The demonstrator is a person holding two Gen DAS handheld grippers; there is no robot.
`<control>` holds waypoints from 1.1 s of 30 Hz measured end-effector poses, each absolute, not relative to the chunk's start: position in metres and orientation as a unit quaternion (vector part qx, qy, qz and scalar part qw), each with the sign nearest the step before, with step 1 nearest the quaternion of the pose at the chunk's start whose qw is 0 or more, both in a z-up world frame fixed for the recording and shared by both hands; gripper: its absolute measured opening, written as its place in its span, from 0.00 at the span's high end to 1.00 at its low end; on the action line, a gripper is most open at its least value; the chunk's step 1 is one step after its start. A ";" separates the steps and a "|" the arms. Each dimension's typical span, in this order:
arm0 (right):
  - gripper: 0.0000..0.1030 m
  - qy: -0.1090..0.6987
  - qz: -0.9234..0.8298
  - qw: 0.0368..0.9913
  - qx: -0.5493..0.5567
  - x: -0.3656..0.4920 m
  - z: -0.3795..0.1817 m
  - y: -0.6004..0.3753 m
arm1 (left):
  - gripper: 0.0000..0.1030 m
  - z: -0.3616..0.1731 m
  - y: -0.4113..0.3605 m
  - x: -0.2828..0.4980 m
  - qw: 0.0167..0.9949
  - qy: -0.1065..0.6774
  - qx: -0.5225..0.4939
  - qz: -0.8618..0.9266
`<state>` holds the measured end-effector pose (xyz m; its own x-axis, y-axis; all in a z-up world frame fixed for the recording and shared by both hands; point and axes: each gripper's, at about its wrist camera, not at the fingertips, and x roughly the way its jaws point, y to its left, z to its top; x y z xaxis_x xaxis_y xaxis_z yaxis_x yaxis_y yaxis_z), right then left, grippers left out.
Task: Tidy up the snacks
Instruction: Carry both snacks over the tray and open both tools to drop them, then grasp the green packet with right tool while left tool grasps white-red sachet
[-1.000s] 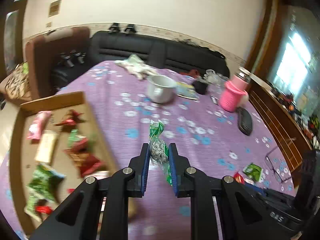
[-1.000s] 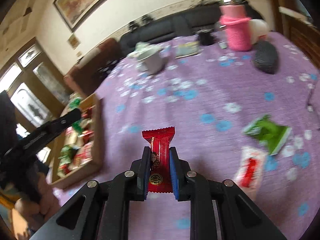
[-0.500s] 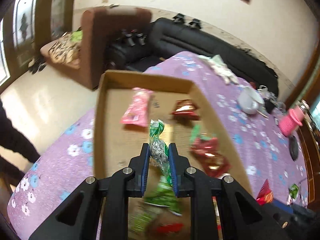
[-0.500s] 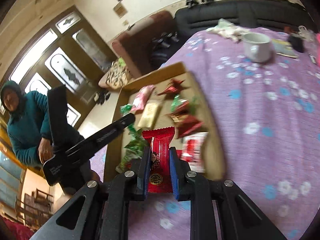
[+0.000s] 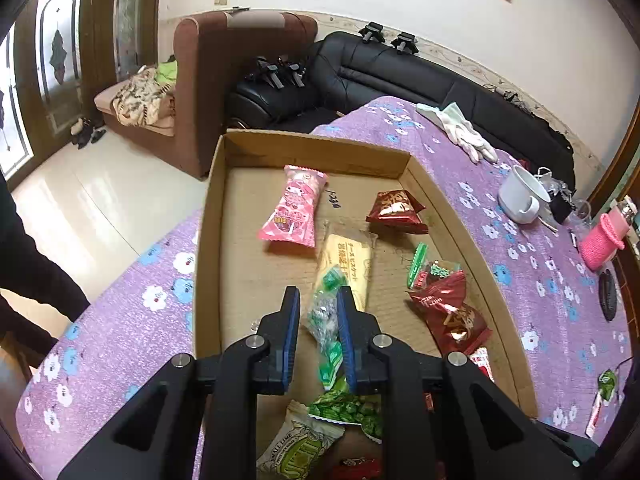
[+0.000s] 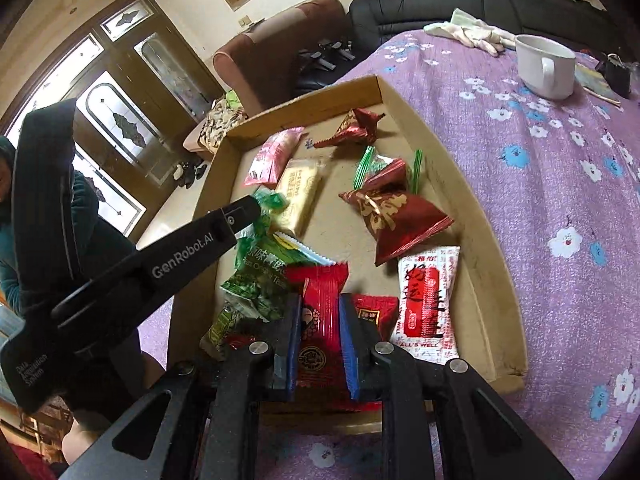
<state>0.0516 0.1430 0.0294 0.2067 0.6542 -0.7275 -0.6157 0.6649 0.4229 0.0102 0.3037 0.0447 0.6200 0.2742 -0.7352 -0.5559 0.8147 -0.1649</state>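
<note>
Cardboard tray (image 5: 208, 240) under both grippers

Left gripper (image 5: 318, 330) clamps a green candy (image 5: 324, 320) at lower centre; right gripper (image 6: 319, 342) clamps a red packet (image 6: 320, 316).

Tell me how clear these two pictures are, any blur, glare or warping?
Left wrist view: sharp overall, with glare on the floor tiles and the straight cardboard box edges bowed by the fisheye. Right wrist view: mostly sharp, slight motion blur on the red triangular packet, and bright window panes washing out.

A white mug (image 5: 520, 196) and white gloves (image 5: 460, 130) sit on the purple tablecloth (image 5: 532, 280) (flower-printed).
</note>
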 end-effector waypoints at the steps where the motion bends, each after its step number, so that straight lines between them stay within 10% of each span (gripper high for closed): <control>1: 0.79 0.478 0.410 0.777 0.021 0.052 0.031 0.142 | 0.82 0.046 0.303 0.010 0.880 0.365 -0.192 0.237; 9: 0.79 0.475 0.420 0.773 0.035 0.046 0.043 0.131 | 0.66 0.049 0.309 0.004 0.885 0.351 -0.217 0.217; 33: 0.80 0.438 0.186 0.870 0.130 0.099 0.063 -0.153 | 0.60 0.089 0.245 0.005 0.927 0.317 -0.157 0.123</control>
